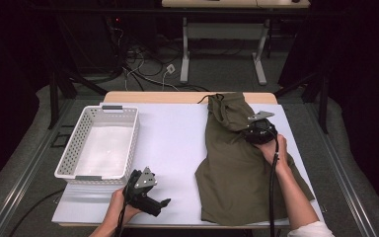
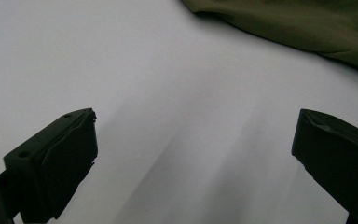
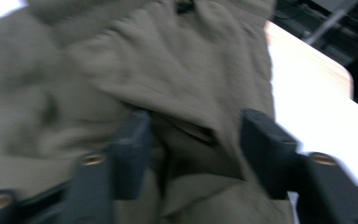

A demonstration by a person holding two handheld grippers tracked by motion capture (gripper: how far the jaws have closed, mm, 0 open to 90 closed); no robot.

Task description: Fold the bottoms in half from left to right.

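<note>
From the high view, my right gripper [image 1: 254, 129] rests on the olive-green cloth shorts [image 1: 237, 168], which lie spread over the right half of the white-topped counter [image 1: 172, 143], waistband toward the far edge. My left gripper [image 1: 160, 203] sits low near the counter's near edge, just in front of the white perforated plastic basket [image 1: 69, 153] standing at the left.

In the left gripper view, I see my fingers [image 2: 51, 163] spread wide over bare white counter with nothing between them; a hem of the shorts [image 2: 307, 28] lies well ahead at the upper right.

In the right gripper view, blurred, my fingers [image 3: 130, 144] stand apart astride a raised fold of the shorts [image 3: 186, 135]; they straddle the cloth, and I cannot tell whether the pads press on it.
</note>
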